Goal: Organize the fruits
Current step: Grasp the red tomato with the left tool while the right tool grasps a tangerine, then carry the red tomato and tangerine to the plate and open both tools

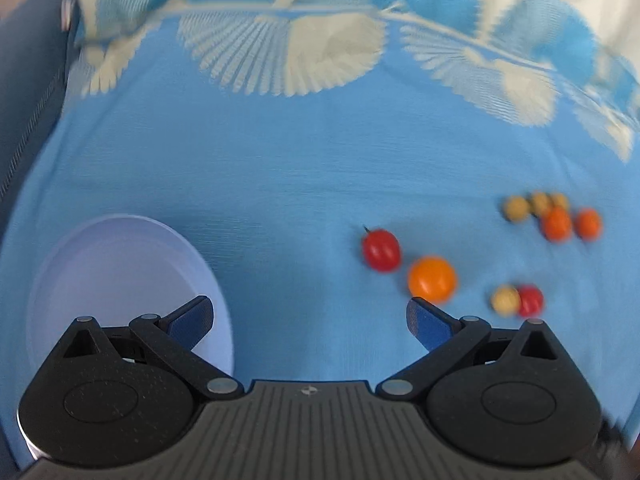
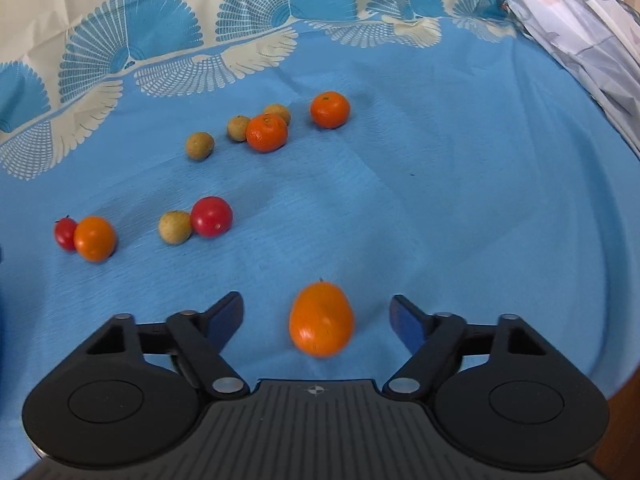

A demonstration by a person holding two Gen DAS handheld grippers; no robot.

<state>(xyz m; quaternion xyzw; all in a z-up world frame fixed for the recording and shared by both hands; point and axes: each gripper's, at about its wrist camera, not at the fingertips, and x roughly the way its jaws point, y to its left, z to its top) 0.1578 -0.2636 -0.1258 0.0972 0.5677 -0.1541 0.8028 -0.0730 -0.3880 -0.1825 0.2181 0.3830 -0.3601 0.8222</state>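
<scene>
A blue cloth point(image 2: 440, 184) with cream fan patterns covers the surface. A pale printed fabric point(image 2: 580, 32) lies at its far right edge.

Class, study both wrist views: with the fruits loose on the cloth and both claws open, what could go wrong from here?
1. The orange oval fruit lies between the right claw fingers untouched; being round, it may roll away if one finger meets it first.
2. The red tomato touches a tan fruit, so grabbing one could nudge the other.
3. The white plate sits partly under the left claw, which might bump it.
</scene>
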